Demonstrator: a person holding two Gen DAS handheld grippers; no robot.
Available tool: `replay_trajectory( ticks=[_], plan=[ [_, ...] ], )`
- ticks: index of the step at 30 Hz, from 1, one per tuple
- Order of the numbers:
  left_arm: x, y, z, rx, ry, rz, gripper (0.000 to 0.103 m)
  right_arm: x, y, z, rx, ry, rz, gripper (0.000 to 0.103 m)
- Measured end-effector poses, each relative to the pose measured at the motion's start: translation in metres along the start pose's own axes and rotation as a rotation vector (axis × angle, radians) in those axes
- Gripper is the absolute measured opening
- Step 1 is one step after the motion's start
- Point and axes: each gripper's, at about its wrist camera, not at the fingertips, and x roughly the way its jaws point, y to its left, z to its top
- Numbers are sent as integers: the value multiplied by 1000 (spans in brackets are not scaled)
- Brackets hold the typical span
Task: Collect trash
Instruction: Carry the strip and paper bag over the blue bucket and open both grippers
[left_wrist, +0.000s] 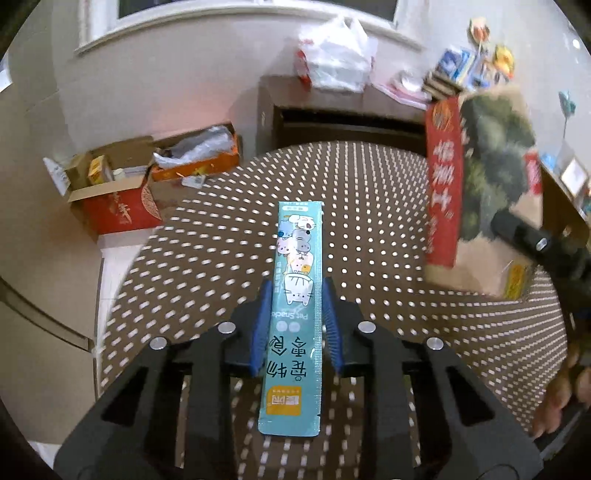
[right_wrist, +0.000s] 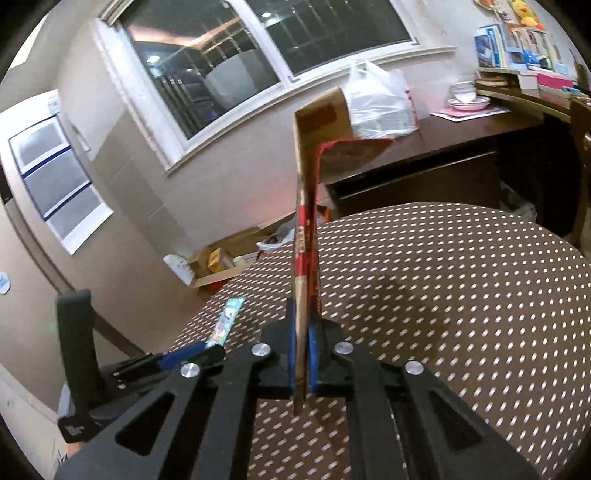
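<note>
Step in hand: pick-up, both items off the dotted table (left_wrist: 406, 206).

Left gripper (left_wrist: 295, 291): blue pads sit against the two long edges of the teal pet-snack sachet (left_wrist: 297, 295), jaws narrowed to its width. The sachet runs lengthways out past the fingertips, printed face up, and appears lifted clear of the table; the right wrist view shows it (right_wrist: 227, 317) raised above the table's left edge, held in that gripper (right_wrist: 207, 345).

Right gripper (right_wrist: 303, 332): jaws all but shut, pinching a flattened cardboard box (right_wrist: 306, 221) edge-on, red print on one face. The box stands upright above the table, its far flap bent over. In the left view the same box (left_wrist: 480, 177) hangs blurred above the table's right side.

Judgement: both pieces of trash are secured; the next move is to carry them to a bin or bag. No bin can be made out for certain. Open cartons (left_wrist: 118, 184) on the floor beyond the table's far-left edge hold clutter; whether they serve as the bin cannot be told.

Room: the table top beneath both grippers is bare. A dark desk (right_wrist: 443, 147) with a white plastic bag (right_wrist: 380, 103) stands just beyond the table's far edge. The tall box could catch there if swung forward.
</note>
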Motion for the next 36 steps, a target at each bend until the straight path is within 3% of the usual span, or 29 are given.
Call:
replay_trajectory(
  ticks=[9, 19, 29, 36],
  plan=[
    [-104, 28, -31, -91, -149, 32, 27, -36, 78, -30, -76, 0, 125, 6],
    [-195, 86, -92, -206, -244, 100, 27, -56, 184, -73, -186, 45, 307, 6],
    [-238, 155, -154, -332, -263, 199, 27, -31, 266, -133, -275, 169, 402, 6],
    [-239, 202, -191, -429, -228, 245, 27, 0, 307, -170, -324, 256, 421, 6]
  ],
)
